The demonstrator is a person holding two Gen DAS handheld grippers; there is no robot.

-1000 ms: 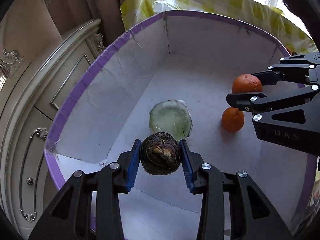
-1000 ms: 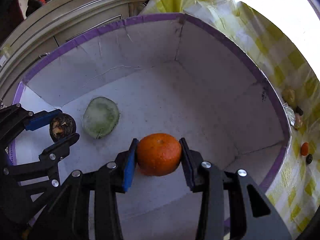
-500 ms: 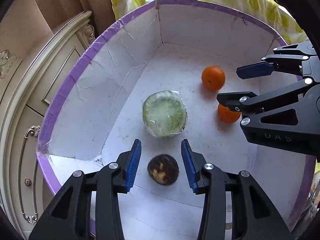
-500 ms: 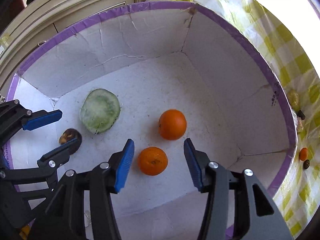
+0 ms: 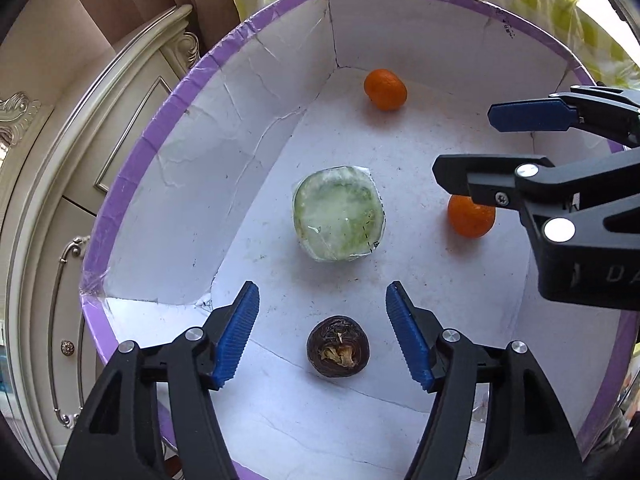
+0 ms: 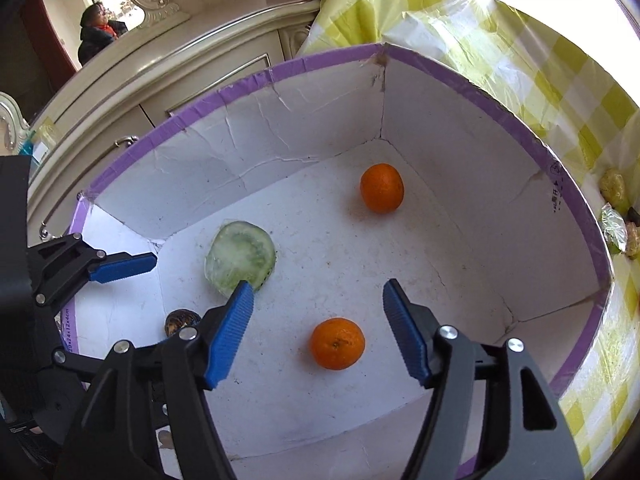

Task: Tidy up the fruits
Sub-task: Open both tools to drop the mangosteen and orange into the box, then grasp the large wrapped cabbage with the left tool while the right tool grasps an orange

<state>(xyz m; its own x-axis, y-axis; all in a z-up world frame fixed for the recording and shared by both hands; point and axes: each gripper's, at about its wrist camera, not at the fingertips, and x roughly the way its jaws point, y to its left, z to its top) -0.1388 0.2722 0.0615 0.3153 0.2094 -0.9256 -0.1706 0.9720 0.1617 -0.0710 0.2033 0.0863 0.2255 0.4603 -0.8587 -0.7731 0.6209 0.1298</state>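
- Four fruits lie on the floor of the white box (image 5: pixel 208 184) with the purple rim; largest is the wrapped green slice (image 5: pixel 338 213) near the floor's middle, flat side up, clear of both tongs.
- Next, the near orange (image 6: pixel 338 343) sits loose on the floor below and between the blue pads of the right tongs (image 6: pixel 318 334), nearer the box's front wall; those jaws are opening and touch nothing.
- A far orange (image 6: pixel 382 193) rests toward the back corner, well apart from either tongs.
- Smallest, the dark brown fruit (image 5: pixel 338 347) lies by the box's left front corner, below and between the pads of the left tongs (image 5: pixel 322 336), whose jaws are opening too, gripping nothing.
- Judged from this, each tongs has its own fruit released right beneath it; more fruit (image 6: pixel 614 190) waits outside on the checked tabletop (image 6: pixel 560 80), nearer the right tongs.
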